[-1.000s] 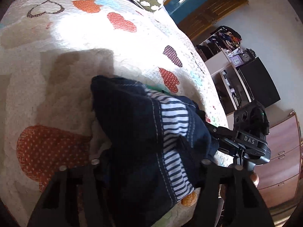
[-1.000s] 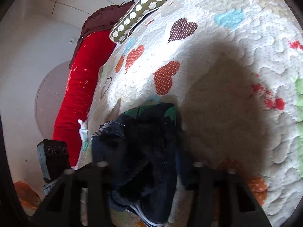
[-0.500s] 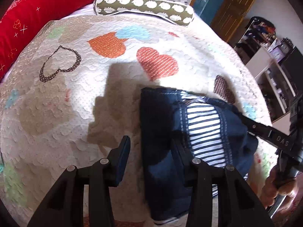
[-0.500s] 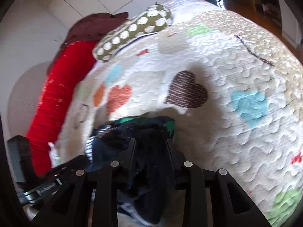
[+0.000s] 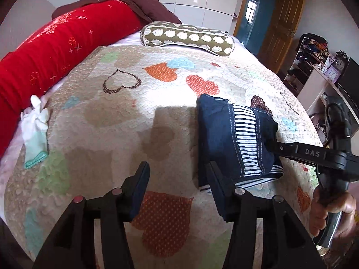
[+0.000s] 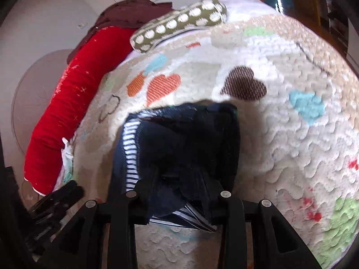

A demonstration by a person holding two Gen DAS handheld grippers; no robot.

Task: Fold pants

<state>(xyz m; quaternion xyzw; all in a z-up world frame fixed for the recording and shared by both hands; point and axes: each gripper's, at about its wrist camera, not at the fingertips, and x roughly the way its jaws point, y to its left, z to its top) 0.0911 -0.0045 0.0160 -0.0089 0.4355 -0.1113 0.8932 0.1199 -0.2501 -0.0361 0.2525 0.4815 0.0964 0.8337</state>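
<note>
**Left gripper off the pants, right gripper on them**

The pants (image 5: pixel 235 134) lie as a folded navy bundle with a striped white lining showing, on the quilted heart-print bed cover (image 5: pixel 107 121). A second ago both grippers were buried in the cloth; now the left gripper (image 5: pixel 177 181) has let go and backed away — its jaws stand wide apart with nothing between them, the bundle just ahead of and touching the right-hand jaw. In the right wrist view the right gripper (image 6: pixel 177 192) has its jaws closed in on the near end of the bundle, with dark cloth bunched between them; half a second ago they were already pinched there.

Ahead of and left of the left jaws the cover runs bare for a good stretch. Farther left, near the bed's edge, lies a white and mint cloth (image 5: pixel 36 132), and beyond it a long red bolster (image 5: pixel 56 51) along that edge. Straight ahead, at the far end of the bed, sits an olive dotted pillow (image 5: pixel 188 38). Right of the right jaws the cover is open out to its edge.
</note>
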